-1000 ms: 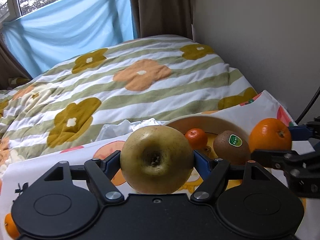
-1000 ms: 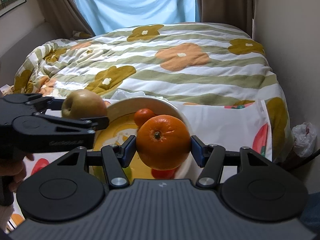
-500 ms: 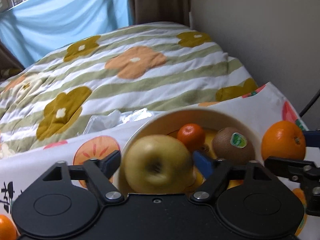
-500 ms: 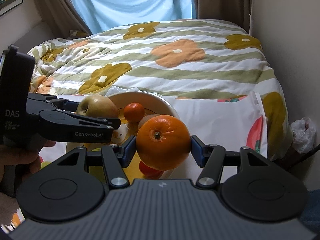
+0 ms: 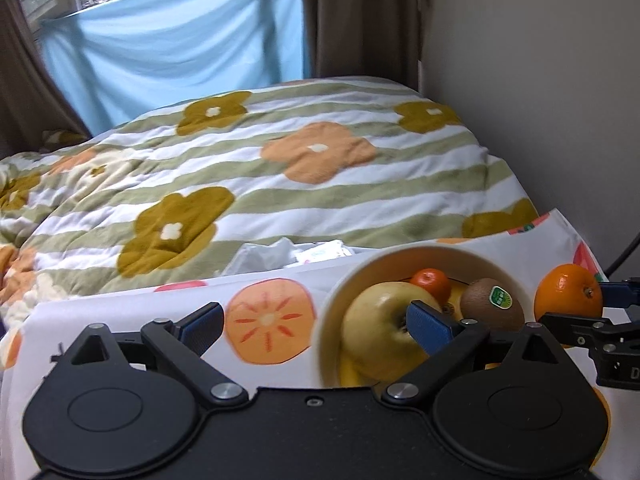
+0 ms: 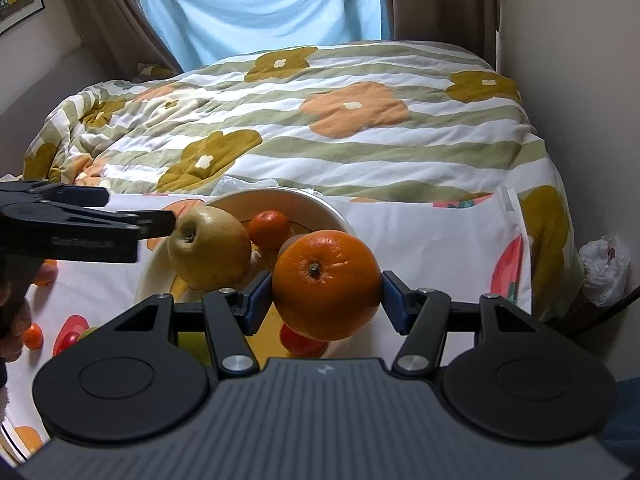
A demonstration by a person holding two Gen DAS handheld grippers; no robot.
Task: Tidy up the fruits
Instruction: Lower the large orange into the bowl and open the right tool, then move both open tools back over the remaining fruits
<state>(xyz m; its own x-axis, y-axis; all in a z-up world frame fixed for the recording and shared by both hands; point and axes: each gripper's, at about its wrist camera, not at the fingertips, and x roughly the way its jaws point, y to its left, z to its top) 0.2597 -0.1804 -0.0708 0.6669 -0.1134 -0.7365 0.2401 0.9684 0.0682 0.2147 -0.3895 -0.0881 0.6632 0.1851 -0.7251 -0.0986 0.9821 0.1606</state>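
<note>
A yellow-green apple [image 5: 380, 328] lies in the cream bowl [image 5: 332, 312] beside a small mandarin [image 5: 430, 280] and a stickered kiwi [image 5: 492, 308]. My left gripper [image 5: 316, 324] hangs over the bowl's left rim. Its jaws are opening wide and nothing is between them; the right finger [image 5: 432, 322] passes in front of the apple. My right gripper [image 6: 326, 300] is shut on a large orange [image 6: 326, 284], held just above the bowl's [image 6: 320, 208] near right side. In the right wrist view the left gripper [image 6: 140, 208] reaches in from the left, beside the apple [image 6: 210, 252].
The bowl stands on a white cloth [image 5: 268, 320] printed with fruit slices, at the foot of a bed with a flowered quilt [image 5: 280, 184]. A crumpled tissue packet [image 5: 292, 254] lies behind the bowl. The wall [image 5: 540, 100] runs close on the right. Small orange fruits [image 6: 34, 336] lie at the left.
The left gripper carried the apple over the bowl, let it go there, spread its jaws and shifted left. The right gripper kept still with the orange.
</note>
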